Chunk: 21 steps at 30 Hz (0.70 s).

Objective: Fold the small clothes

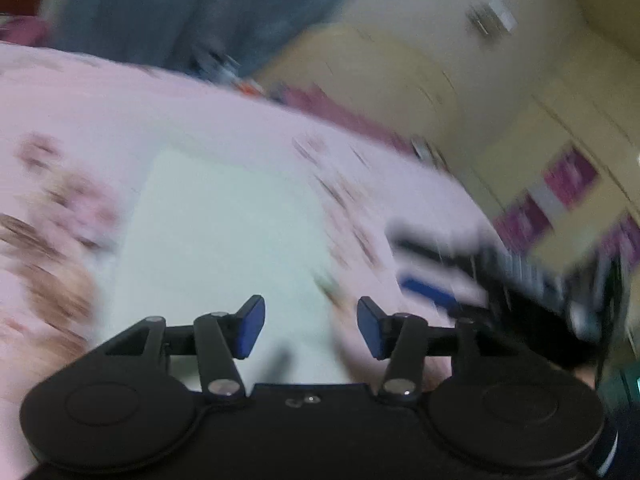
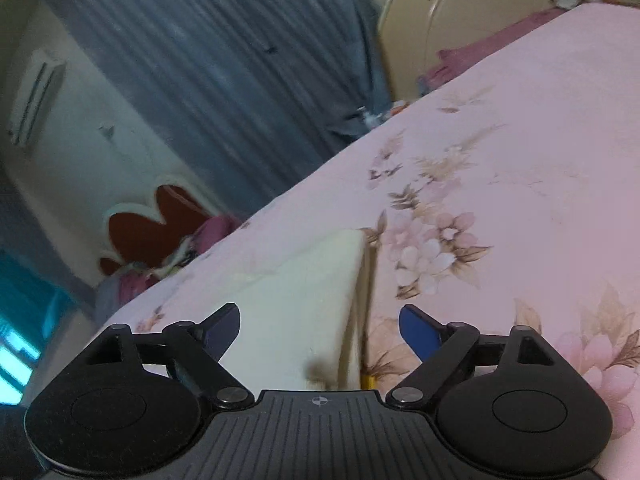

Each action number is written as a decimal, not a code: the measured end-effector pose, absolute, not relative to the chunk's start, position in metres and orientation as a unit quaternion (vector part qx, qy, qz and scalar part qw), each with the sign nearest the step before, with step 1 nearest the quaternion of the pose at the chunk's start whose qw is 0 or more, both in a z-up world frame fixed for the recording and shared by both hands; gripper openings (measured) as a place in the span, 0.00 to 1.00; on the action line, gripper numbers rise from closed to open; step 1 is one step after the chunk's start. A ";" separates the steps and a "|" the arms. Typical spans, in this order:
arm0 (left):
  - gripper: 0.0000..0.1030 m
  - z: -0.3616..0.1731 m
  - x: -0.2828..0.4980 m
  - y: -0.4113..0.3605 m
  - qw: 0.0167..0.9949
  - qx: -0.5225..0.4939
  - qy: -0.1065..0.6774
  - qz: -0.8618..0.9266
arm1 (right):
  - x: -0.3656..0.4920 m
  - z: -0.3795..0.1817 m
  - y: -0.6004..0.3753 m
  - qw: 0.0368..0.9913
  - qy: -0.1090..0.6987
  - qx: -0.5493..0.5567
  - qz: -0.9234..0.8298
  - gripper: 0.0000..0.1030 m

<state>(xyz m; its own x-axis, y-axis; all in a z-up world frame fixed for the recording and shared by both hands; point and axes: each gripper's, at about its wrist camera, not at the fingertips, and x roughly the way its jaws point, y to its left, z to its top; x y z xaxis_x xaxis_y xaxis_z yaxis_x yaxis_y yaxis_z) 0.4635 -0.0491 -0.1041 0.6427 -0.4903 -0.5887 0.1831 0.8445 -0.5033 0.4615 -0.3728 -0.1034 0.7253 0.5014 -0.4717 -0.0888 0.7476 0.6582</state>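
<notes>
Both cameras ride low and close over the pink floral bedspread (image 2: 500, 184), tilted. The left wrist view, blurred, faces across the bedspread (image 1: 100, 112) toward the cream wardrobe (image 1: 400, 80); the right faces the grey curtain (image 2: 208, 80). Both take in the pale cloth (image 1: 224, 232) (image 2: 304, 304) lying on that bedspread.

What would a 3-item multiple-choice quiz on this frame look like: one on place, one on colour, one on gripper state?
1. Where does the pale garment lie?
A. on the floral bedsheet
B. on a chair
C. in a basket

2. What colour are the gripper finger pads?
A. red
B. blue
C. green

3. How does the right gripper stand?
A. shut on the garment
B. shut on nothing
C. open, holding nothing

Answers: 1 A, the cloth rests flat on the pink flowered sheet; 2 B, blue pads show in both wrist views; 3 C, its fingers stand wide apart with the cloth lying beyond, ungripped. The left gripper is open too.
</notes>
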 end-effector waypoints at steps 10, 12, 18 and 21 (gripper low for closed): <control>0.39 -0.132 0.516 0.015 0.891 -0.211 0.386 -0.116 | 0.477 -0.134 -0.341 0.847 0.402 0.286 0.200 0.49; 0.36 -0.139 0.516 0.018 0.885 -0.199 0.403 -0.117 | 0.484 -0.141 -0.331 0.843 0.422 0.265 0.203 0.49; 0.37 -0.151 0.507 0.018 0.884 -0.185 0.411 -0.125 | 0.485 -0.144 -0.312 0.864 0.413 0.212 0.193 0.48; 0.31 -0.152 0.508 0.019 0.882 -0.188 0.410 -0.132 | 0.484 -0.138 -0.296 0.881 0.407 0.143 0.192 0.45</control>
